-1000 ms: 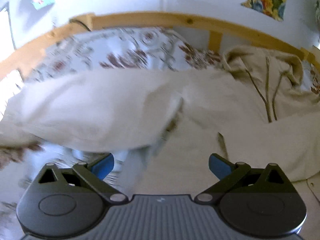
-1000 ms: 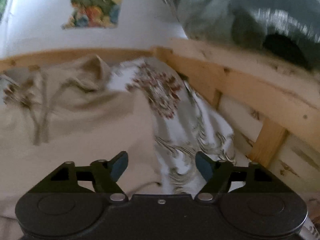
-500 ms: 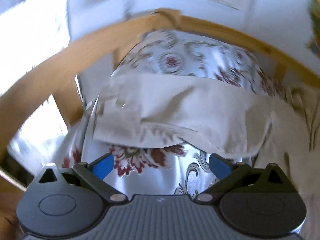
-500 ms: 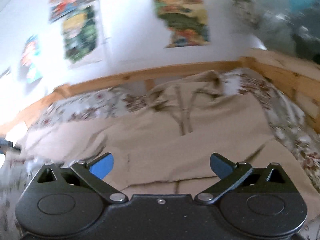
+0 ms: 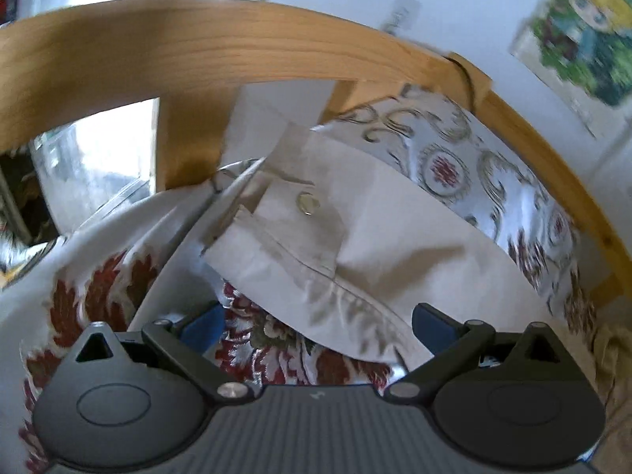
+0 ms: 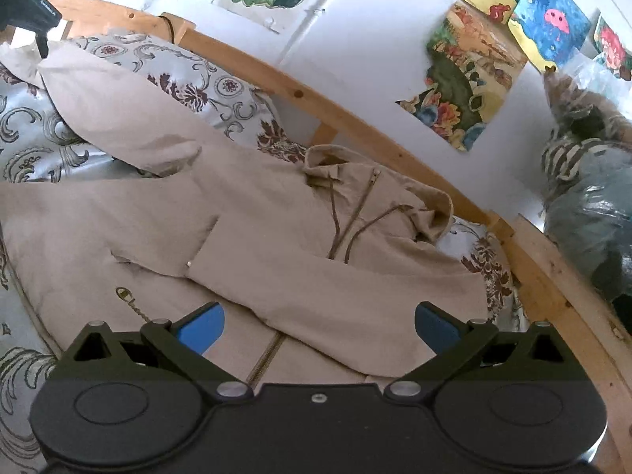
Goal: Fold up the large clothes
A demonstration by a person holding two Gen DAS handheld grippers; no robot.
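Note:
A beige hooded zip jacket lies spread on the bed, front up. One sleeve is folded across its chest. The other sleeve stretches to the upper left, where the dark body of the left tool shows above its end. In the left wrist view that sleeve's cuff, with a metal snap, rests on the floral sheet just ahead of my left gripper. Its jaws stand open and the pads touch nothing. My right gripper hovers wide open over the jacket's lower front, holding nothing.
A floral bedsheet covers the mattress. A wooden bed rail curves round the corner near the cuff, and another rail runs along the right side. Posters hang on the wall. Bagged bundles sit at far right.
The left view swung from the jacket's body to the cuff at the bed's corner. The right view swung from the bed's right side to the whole jacket, and its jaws widened.

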